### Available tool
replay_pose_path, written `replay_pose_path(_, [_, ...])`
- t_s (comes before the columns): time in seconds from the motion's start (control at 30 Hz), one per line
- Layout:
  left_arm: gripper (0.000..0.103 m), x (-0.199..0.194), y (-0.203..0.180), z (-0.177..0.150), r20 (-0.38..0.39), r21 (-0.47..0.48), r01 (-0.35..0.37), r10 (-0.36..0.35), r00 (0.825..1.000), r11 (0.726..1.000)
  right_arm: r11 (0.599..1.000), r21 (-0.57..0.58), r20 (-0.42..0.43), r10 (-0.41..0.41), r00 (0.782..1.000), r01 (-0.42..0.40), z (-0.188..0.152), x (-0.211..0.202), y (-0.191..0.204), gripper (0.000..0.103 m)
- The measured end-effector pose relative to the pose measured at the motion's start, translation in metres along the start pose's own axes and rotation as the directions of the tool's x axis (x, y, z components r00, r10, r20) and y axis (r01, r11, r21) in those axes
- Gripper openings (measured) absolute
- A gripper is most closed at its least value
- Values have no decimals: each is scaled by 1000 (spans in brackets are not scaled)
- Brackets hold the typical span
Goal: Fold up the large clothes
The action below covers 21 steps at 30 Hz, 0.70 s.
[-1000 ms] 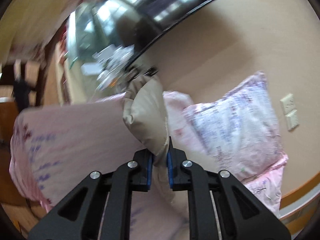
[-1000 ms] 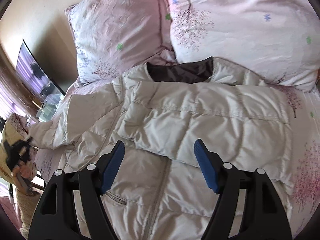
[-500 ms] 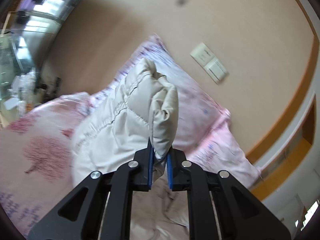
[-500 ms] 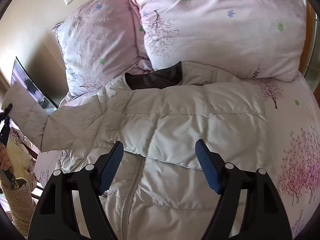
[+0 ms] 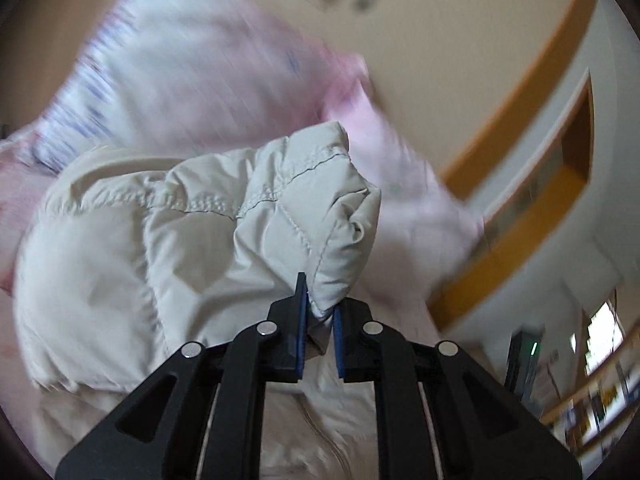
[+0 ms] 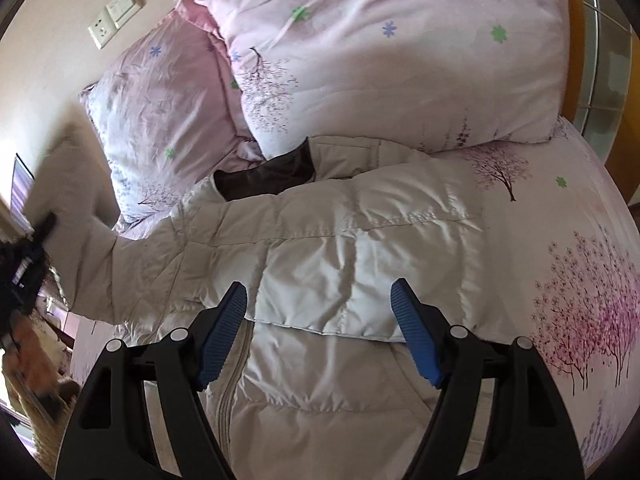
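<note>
A cream quilted puffer jacket (image 6: 340, 264) lies front up on the bed, its dark-lined collar toward the pillows and one sleeve folded across the chest. My left gripper (image 5: 319, 312) is shut on the cuff of the other sleeve (image 5: 320, 216) and holds it raised above the jacket body (image 5: 100, 272). In the right wrist view that lifted sleeve (image 6: 72, 208) and the left gripper show blurred at the left edge. My right gripper (image 6: 320, 320) is open and empty, hovering over the jacket's chest.
Two pink floral pillows (image 6: 380, 48) (image 6: 160, 112) lean on the wall behind the collar. The floral bedsheet (image 6: 580, 280) stretches to the right. A wall socket (image 6: 116, 12) sits above the pillows. An orange window frame (image 5: 520, 208) runs along the bedside.
My left gripper has swung the held sleeve up and in over the jacket. My right gripper has moved slightly closer to the chest and stays open.
</note>
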<state>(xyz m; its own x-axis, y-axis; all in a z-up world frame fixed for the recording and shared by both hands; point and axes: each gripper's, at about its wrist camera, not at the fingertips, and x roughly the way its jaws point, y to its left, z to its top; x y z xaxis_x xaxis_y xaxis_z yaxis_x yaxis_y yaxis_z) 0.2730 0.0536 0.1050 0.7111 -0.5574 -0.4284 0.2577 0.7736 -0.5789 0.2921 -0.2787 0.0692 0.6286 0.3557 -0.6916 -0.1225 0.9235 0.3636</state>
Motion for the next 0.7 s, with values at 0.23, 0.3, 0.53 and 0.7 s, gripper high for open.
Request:
replay_pose_path(0.23, [23, 100, -33, -59, -337, 69, 25, -1, 941, 997, 998, 54, -12, -16, 1000, 16, 5, 12, -15, 76])
replay_pose_path(0.3, [46, 110, -36, -64, -383, 81, 47, -13, 924, 996, 998, 65, -24, -3, 1000, 4, 5, 16, -16, 76])
replay_pose_path(0.53, [90, 38, -19, -50, -274, 73, 97, -73, 959, 993, 987, 103, -87, 135, 987, -125, 5, 32, -9, 75])
replay_pose_path(0.7, [92, -25, 33, -40, -135, 137, -203, 222, 966, 969, 969, 137, -191, 228, 955, -204, 1, 68, 4, 68])
